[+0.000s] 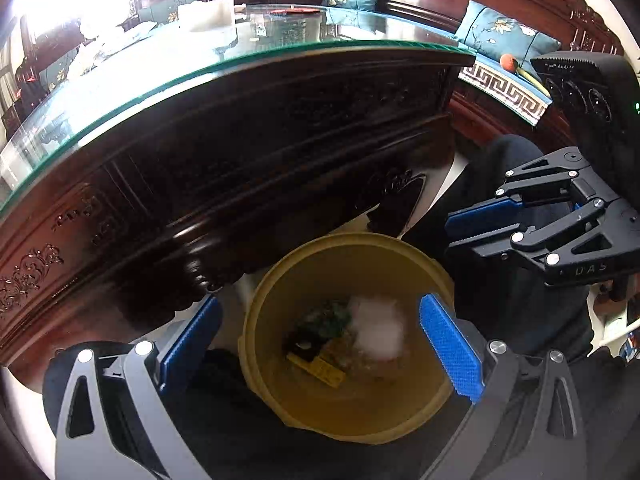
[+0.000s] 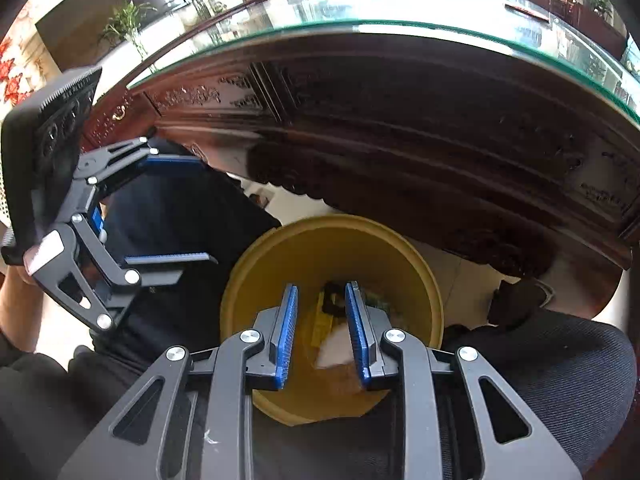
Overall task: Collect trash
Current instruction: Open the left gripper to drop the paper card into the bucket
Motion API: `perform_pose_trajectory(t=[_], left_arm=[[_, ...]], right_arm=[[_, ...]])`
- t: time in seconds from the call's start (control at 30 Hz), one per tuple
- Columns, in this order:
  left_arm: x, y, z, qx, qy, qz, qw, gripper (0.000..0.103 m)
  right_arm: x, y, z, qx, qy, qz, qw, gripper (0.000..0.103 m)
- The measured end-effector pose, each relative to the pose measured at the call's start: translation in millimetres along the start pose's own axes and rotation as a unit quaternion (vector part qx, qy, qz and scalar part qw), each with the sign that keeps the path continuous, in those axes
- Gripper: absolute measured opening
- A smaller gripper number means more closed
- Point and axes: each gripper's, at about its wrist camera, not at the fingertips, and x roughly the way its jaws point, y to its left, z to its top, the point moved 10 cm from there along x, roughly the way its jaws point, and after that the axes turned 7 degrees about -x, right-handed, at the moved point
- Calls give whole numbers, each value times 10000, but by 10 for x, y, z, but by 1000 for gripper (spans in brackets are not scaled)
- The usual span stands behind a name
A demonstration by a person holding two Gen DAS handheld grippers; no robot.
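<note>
While both grippers hung above the yellow bin (image 1: 404, 412), neither one had anything between its pads. The left gripper (image 1: 320, 340) stood spread wide, its two blue pads (image 1: 450, 348) far apart and framing the bin's mouth from above, nothing gripped. The right gripper (image 2: 322, 332) had its blue pads (image 2: 286, 336) only a little apart, a narrow gap and nothing pinched in it; through that gap the bottom of the bin (image 2: 400, 248) showed.

Down inside the bin lay the trash: a white crumpled wad (image 1: 378, 332) on the right side, a dark green scrap (image 1: 326, 318) beside it, a small black piece (image 1: 302, 346) and a yellow wrapper (image 1: 320, 368) below that, all resting on the bin floor. From the right wrist view the same heap showed partly behind the pads, the white wad (image 2: 336, 346) just visible between them.

Seen from the left wrist, the right gripper (image 1: 474, 228) sat up and to the right of the bin, over a dark trouser leg (image 1: 512, 184). The bin stood on a pale floor (image 1: 460, 172), tucked just beside the carved dark wooden table (image 1: 280, 140) with its glass top (image 1: 280, 36). Beyond the table ran a wooden bench with teal cushions (image 1: 504, 36), and a white box (image 1: 206, 14) sat on the glass.
</note>
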Motion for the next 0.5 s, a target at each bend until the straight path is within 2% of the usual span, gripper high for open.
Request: perform_pose_trajectory(t=[0.2,0.27,0.33,0.5], left_arm=[[-147,15,244,-11,-347,-44,9994,99],[-221,41,454,-11,-541,-20,9985,99],[-277,69,693,-59,-743,69,9972,99],[-360,364,1358,-445,-1130,286,9922,99]], right_arm=[[-203,14,113,-78,-369,-44,9993,25],[-291,-21,220,-97,-509,-70,9986,25],[-400,-96,400,-117,-707,-143,9973,34],[-647,-350,869,-115,-1192,-409,9920,43]])
